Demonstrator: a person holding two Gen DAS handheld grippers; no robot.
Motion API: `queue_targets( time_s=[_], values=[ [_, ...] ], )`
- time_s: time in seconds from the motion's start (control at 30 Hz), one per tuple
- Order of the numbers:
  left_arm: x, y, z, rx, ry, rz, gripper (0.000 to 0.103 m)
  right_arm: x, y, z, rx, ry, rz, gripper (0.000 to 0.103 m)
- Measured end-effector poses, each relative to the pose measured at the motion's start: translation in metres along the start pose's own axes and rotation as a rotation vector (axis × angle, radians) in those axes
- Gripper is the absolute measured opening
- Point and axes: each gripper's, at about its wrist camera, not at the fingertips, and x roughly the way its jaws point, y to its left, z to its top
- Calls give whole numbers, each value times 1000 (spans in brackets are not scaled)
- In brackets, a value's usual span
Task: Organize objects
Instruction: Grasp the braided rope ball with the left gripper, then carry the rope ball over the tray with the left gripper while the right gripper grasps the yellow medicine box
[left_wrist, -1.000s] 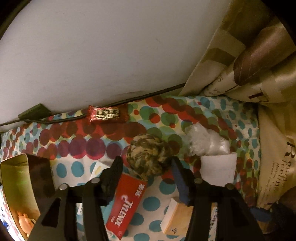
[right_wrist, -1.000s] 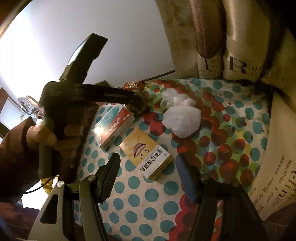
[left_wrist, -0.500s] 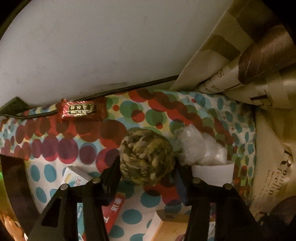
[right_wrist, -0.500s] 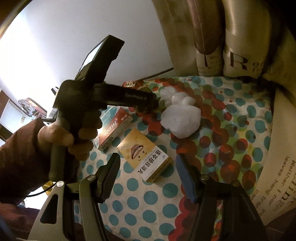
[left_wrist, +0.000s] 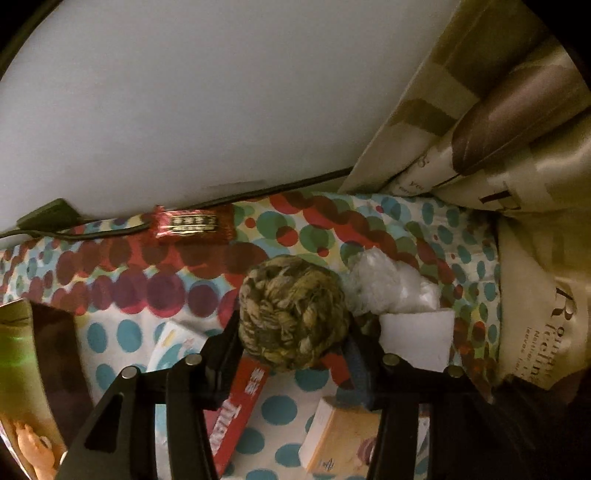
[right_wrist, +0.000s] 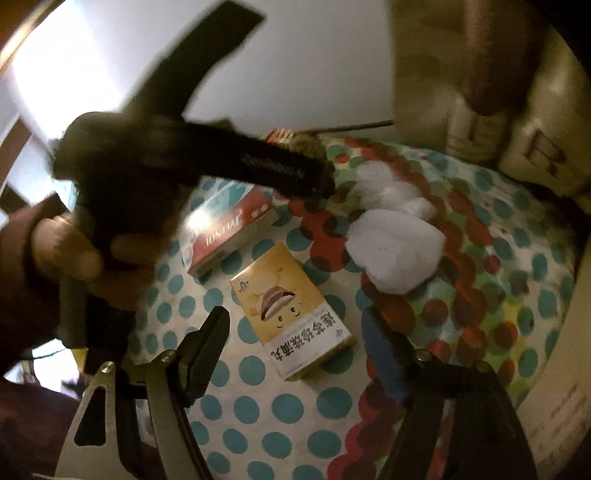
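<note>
A braided olive rope ball (left_wrist: 291, 314) sits between the fingers of my left gripper (left_wrist: 291, 339), which is shut on it and holds it above the dotted cloth (left_wrist: 122, 332). In the right wrist view the left gripper (right_wrist: 317, 177) reaches over the cloth with the ball (right_wrist: 308, 146) at its tip. My right gripper (right_wrist: 295, 354) is open and empty, just in front of a yellow medicine box (right_wrist: 291, 310). A red and white box (right_wrist: 229, 229) lies left of it. A white plastic bundle (right_wrist: 395, 240) lies to the right.
A red snack packet (left_wrist: 192, 225) and a black cable (left_wrist: 110, 229) lie along the wall at the far edge. Printed cushions (left_wrist: 517, 147) crowd the right side. A tan box with a toy (left_wrist: 22, 369) stands at the left.
My left gripper moved forward around the rope ball, closed on it and lifted it. My right gripper moved a little closer to the yellow box.
</note>
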Motion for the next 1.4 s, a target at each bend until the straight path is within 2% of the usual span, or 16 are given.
queue_targets(
  time_s=[0.27,0.5,0.53,0.6,0.67,0.97,1.17,1.4],
  values=[
    [-35,21,4,-53,-60,-3,51,25,17,10,-144,82,-35,73],
    [-86,50,-16,-106,-116,5,51,37,24,11,-198,104,-90,73],
    [-92,54,-20,-113,-122,12,51,38,24,10,-202,104,-95,72],
    [-101,63,-30,-134,-131,33,51,39,25,10,-206,104,-100,65],
    [-111,79,-42,-168,-137,38,51,40,24,9,-206,109,-105,63],
    [-126,130,-90,-279,-123,95,51,39,30,8,-191,92,-122,53],
    [-136,158,-121,-325,-111,118,51,34,50,11,-177,62,-110,53],
    [-141,172,-153,-312,-79,128,51,28,81,10,-195,42,-90,53]
  ],
)
